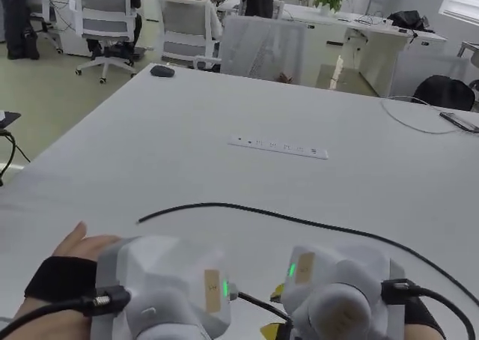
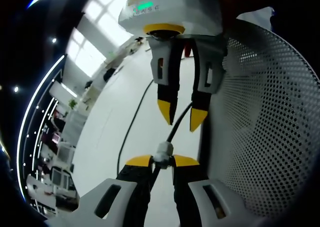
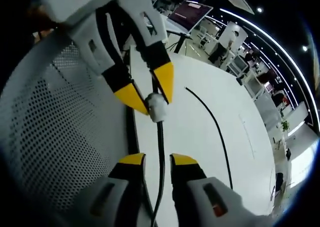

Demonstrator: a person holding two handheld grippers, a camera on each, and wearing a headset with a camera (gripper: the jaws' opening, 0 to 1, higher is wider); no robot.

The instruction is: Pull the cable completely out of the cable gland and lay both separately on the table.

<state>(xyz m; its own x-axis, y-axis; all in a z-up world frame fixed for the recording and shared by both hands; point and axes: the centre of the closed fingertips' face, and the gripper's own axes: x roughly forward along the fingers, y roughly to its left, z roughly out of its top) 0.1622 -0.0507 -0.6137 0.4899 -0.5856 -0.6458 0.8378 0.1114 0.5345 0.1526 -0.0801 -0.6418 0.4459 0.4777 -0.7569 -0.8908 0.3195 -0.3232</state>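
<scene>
The left tongs point(image 2: 162, 161) are clenched on the one white cable gland point(image 2: 163, 151), held over the near part of the table point(image 1: 187, 130). The one black cable point(image 1: 299, 222) is threaded through it and trails across the top. The right tongs point(image 3: 158, 159) stand parted around the cable without pinching it (two tongs in all), so a pull now would probably slide along the sheath or twist the gland out of the left tips.
</scene>
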